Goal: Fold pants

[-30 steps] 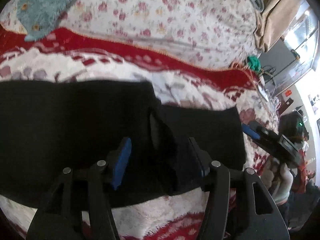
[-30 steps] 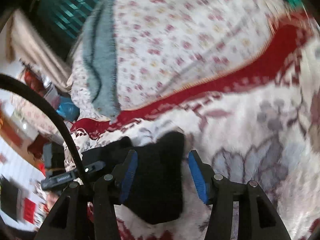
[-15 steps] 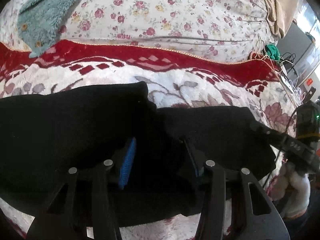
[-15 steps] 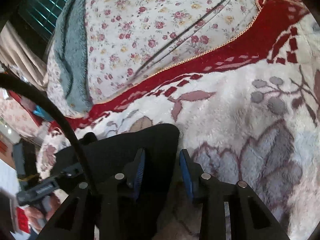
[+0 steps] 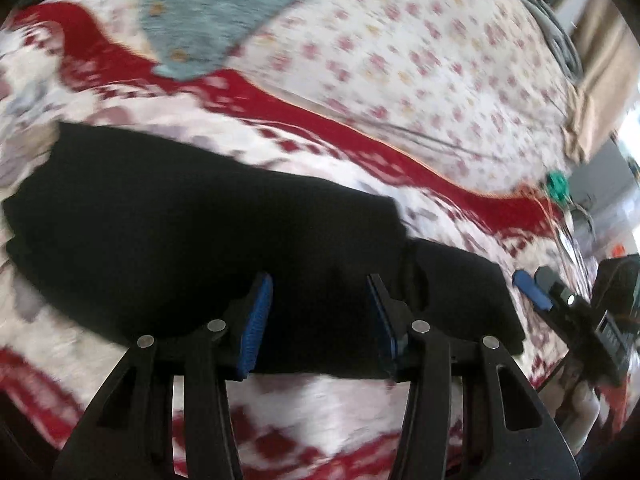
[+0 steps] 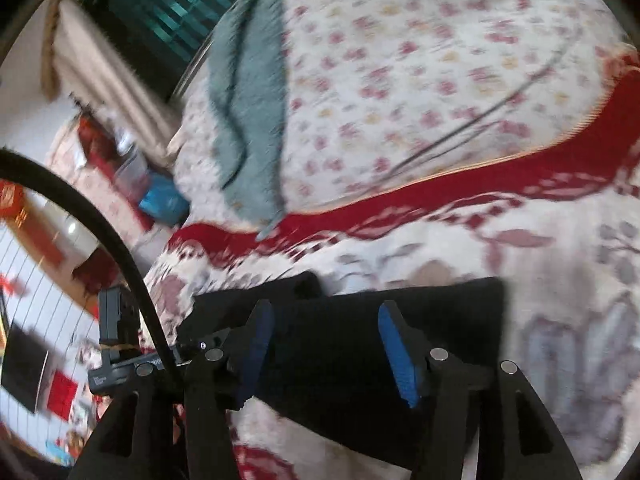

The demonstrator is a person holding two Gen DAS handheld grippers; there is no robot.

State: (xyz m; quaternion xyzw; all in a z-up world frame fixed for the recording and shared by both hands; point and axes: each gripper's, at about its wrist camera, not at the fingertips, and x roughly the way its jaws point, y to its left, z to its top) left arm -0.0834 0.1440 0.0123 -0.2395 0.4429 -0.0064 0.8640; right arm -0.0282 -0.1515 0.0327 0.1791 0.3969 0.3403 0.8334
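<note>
Black pants point(image 5: 192, 240) lay lengthwise left-to-right on plush red-white blanket point(image 5: 320, 408), left gripper point(image 5: 320, 320) and right gripper point(image 6: 324, 344) spread wide above matte cloth

One pair of black pants point(image 5: 208, 240) under me, one teal towel point(image 5: 216, 12), one red-and-white blanket point(image 5: 360, 148), one floral quilt point(image 5: 420, 52), my two grippers, left point(image 5: 320, 320) and right point(image 6: 324, 344).

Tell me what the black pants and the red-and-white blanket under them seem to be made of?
The black pants look like a soft, matte knit or fleece: they show no sheen and lie limp with rounded folds, though blur hides the weave. The red-and-white blanket looks like plush, fuzzy pile, probably synthetic fleece: its surface is fluffy and the printed pattern has soft edges.
</note>
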